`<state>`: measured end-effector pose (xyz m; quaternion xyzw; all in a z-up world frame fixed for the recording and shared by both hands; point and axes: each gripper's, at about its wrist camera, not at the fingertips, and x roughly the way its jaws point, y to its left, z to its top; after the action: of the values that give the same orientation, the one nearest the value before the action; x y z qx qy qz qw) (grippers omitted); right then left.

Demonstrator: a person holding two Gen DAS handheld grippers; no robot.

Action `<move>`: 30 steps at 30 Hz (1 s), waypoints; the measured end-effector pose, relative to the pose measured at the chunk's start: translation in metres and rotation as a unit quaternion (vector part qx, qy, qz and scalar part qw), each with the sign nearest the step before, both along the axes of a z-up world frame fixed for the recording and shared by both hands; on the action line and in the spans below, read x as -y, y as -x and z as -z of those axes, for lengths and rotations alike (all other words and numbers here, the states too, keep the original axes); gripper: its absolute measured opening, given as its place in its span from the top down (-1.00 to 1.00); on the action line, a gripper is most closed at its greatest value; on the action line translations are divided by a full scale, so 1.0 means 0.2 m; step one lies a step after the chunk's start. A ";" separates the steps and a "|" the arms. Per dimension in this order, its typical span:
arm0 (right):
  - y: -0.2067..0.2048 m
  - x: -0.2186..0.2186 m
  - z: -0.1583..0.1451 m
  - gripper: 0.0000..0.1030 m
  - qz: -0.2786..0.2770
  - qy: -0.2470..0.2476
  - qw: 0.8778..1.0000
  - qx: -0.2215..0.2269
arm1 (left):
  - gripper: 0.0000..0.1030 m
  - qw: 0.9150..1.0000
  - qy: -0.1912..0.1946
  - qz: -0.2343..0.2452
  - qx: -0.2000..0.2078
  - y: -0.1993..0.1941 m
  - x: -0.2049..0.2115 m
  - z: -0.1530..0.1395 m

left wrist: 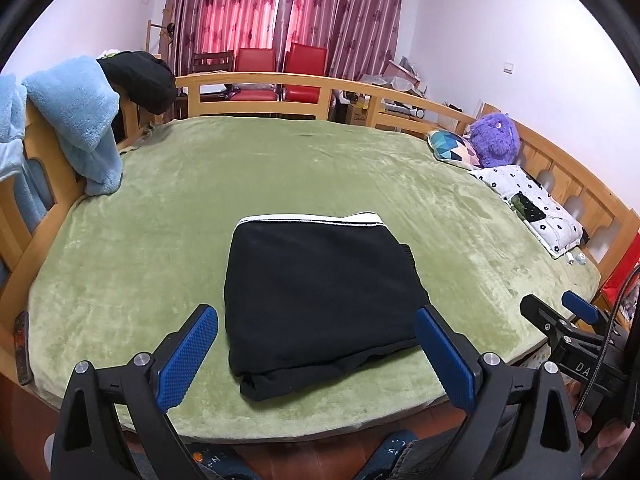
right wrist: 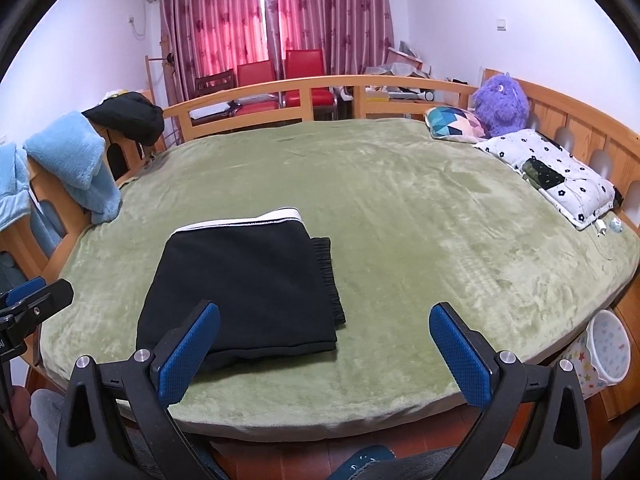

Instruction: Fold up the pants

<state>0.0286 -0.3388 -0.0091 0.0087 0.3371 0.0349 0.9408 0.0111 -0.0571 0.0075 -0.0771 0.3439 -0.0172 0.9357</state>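
The black pants lie folded into a compact rectangle on the green bed cover, near the front edge, with the white-trimmed waistband on the far side. They also show in the right wrist view, left of centre. My left gripper is open and empty, held just in front of the pants with its blue pads on either side of the near edge. My right gripper is open and empty, to the right of the pants; its left pad overlaps the pants' near corner in the view. The right gripper also shows in the left wrist view.
A wooden bed rail surrounds the bed. A blue fleece garment and a black garment hang over the left rail. A purple plush toy, patterned cushion and floral pillow lie at the right. A bin stands on the floor.
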 end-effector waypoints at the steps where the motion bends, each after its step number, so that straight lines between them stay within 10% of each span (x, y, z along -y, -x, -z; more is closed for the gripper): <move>1: 0.00 0.00 0.00 -0.99 0.001 0.001 1.000 0.001 | -0.94 1.000 0.000 0.000 0.000 0.00 0.00 0.00; 30: 0.00 -0.01 -0.03 -0.99 0.001 0.010 1.000 0.006 | -0.94 1.000 0.001 -0.008 0.002 0.00 -0.02 0.01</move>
<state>0.0277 -0.3370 -0.0039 -0.0009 0.3321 0.0309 0.9428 0.0108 -0.0521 0.0058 -0.0811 0.3412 -0.0102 0.9364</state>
